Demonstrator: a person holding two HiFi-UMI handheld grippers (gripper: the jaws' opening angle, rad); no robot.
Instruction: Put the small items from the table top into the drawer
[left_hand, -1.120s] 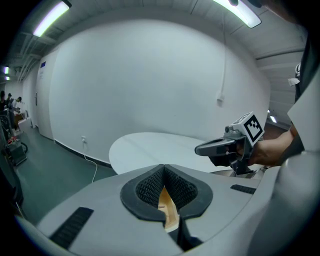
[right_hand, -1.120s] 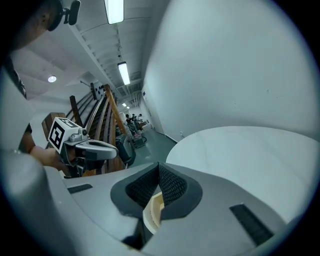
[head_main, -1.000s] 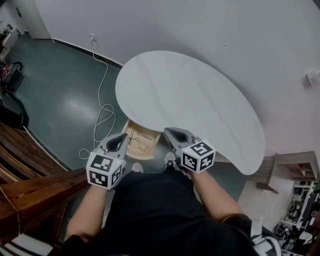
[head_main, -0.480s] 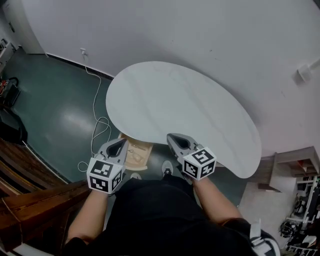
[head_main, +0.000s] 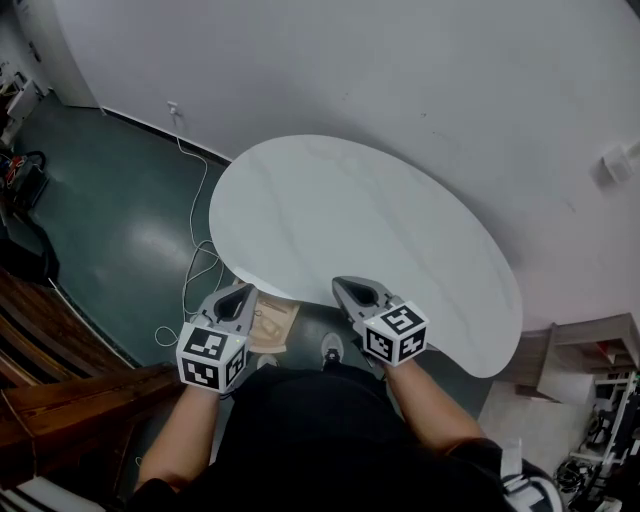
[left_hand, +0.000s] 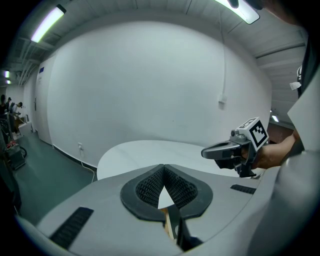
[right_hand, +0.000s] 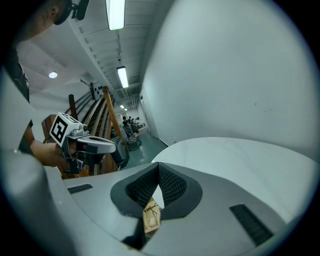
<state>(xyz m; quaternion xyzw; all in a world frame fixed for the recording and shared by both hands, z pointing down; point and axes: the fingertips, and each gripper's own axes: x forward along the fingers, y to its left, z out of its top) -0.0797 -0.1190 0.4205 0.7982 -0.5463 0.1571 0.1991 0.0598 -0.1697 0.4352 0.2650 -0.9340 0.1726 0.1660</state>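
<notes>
The white kidney-shaped table (head_main: 350, 215) has a bare top with no small items on it. Under its near edge a wooden drawer (head_main: 268, 326) sticks out a little, with small items inside, among them a scissor-like tool. My left gripper (head_main: 238, 297) is shut and empty, held just above the drawer. To its right, over the table's near edge, my right gripper (head_main: 352, 290) is also shut and empty. In the left gripper view the pads (left_hand: 150, 187) meet, and the right gripper (left_hand: 232, 150) shows beside them. Beneath the right gripper's shut jaws the drawer (right_hand: 151, 217) shows.
A white cable (head_main: 195, 250) loops over the green floor left of the table. Dark wooden steps (head_main: 60, 385) lie at the lower left. The person's shoe (head_main: 332, 348) is by the drawer. A white wall runs behind the table, and shelves (head_main: 590, 345) stand at the right.
Both grippers have shifted together a little along the table's near edge. Less of the drawer now shows from under the table top than a second ago.
</notes>
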